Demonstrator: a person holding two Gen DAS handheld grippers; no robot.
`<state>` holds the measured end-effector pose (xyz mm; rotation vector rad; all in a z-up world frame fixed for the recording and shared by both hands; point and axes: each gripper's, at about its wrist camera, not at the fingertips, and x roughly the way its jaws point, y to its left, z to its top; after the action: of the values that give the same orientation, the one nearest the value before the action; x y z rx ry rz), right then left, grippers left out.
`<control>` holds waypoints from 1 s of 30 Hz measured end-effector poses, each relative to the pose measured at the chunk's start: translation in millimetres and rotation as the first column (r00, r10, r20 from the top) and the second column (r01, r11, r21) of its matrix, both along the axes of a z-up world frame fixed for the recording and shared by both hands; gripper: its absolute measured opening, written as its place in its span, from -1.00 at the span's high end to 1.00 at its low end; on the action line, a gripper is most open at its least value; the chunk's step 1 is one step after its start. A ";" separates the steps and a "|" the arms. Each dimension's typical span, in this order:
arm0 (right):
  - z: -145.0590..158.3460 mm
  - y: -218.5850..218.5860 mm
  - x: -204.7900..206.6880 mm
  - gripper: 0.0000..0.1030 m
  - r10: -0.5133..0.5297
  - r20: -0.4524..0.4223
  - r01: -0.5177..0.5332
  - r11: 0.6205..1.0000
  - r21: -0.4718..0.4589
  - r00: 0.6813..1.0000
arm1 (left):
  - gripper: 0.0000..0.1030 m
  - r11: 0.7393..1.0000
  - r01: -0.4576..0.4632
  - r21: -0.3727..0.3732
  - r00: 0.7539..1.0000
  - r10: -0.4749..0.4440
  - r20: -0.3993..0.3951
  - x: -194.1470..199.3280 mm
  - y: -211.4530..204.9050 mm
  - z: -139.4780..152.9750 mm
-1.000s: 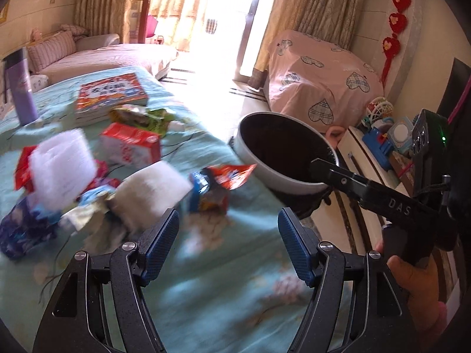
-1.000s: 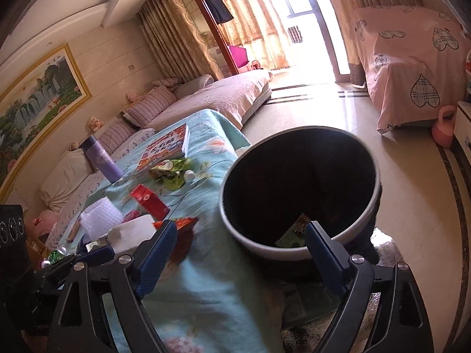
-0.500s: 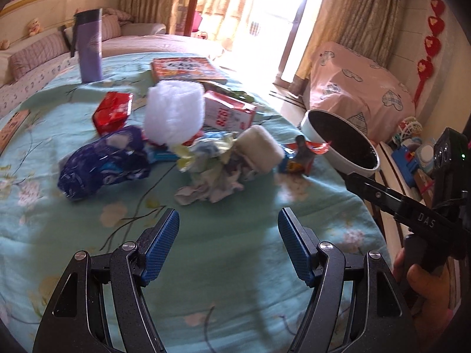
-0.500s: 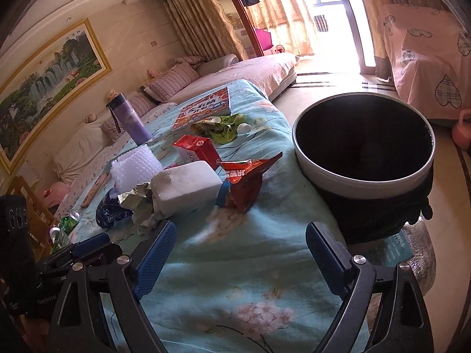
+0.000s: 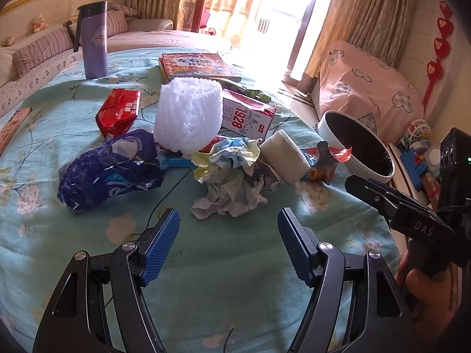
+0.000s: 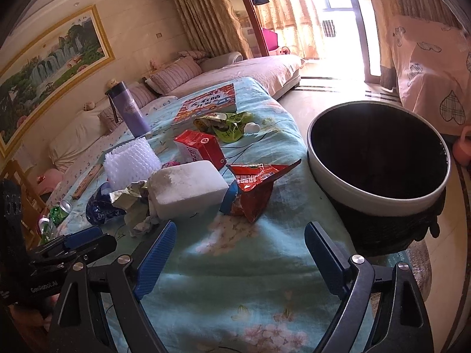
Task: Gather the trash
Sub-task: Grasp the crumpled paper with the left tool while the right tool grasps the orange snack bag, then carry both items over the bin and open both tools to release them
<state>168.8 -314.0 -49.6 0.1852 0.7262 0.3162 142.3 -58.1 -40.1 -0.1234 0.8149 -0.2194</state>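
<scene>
Just ahead of the left claw [image 5: 228, 235], on the counter [image 5: 235, 294] under its pale blue flowered cloth, lies the heap of trash. This claw stands well open with nothing between its blue pads, and the nearest piece, a crumpled wad of paper and wrappers [image 5: 232, 176], lies just beyond its tips without touching them. Left of that wad is a crushed blue plastic bag [image 5: 109, 170]; behind it stands a white foam net sleeve [image 5: 188, 114], with a red tissue pack [image 5: 119, 111] further left and a red and white carton [image 5: 247, 114] to the right. A white foam block [image 5: 284, 158] and a torn red snack packet [image 5: 323, 161] lie ahead and to the right. Farther back are a picture book [image 5: 197, 64] and a purple flask [image 5: 94, 41], which stands upright.

The right claw [image 6: 240, 256] is also wide open and empty, its jaws having just been closing a little. The snack packet [image 6: 256, 185] and the foam block [image 6: 188, 188] lie a short way ahead of its left finger, apart from it. Ahead and to its right, beside the counter's edge, stands the white-rimmed trash bin [image 6: 379, 197]; its inside looks dark, and what it holds cannot be made out. A crumpled green wrapper [image 6: 226, 123] lies farther off, near the book.
</scene>
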 end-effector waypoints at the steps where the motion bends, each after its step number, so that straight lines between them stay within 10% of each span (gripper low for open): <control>1: -1.4 1.4 5.8 -0.55 0.000 -0.006 0.000 1.000 -0.007 1.000 | -0.37 1.000 -0.001 0.008 1.000 0.001 -0.001 3.4 -1.1 -0.9; 7: -16.3 8.8 40.3 -0.07 -0.002 -0.070 -0.002 0.999 -0.052 0.998 | 0.10 1.000 0.004 0.004 0.999 -0.004 -0.049 29.1 -6.5 -15.0; 10: -22.0 9.3 50.5 0.73 -0.004 -0.099 -0.002 0.998 -0.056 0.995 | 0.71 1.000 0.026 -0.017 0.997 -0.027 -0.071 35.9 -8.0 -20.5; 30: 20.6 -29.3 -17.6 0.80 -0.030 0.030 0.030 0.999 -0.010 0.999 | 0.96 0.987 0.145 -0.063 0.989 -0.142 0.048 -37.3 -31.4 23.7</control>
<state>151.3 -343.2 -29.0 0.1807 0.6950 0.2860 105.0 -89.5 -16.4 -0.1221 0.7739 -0.3838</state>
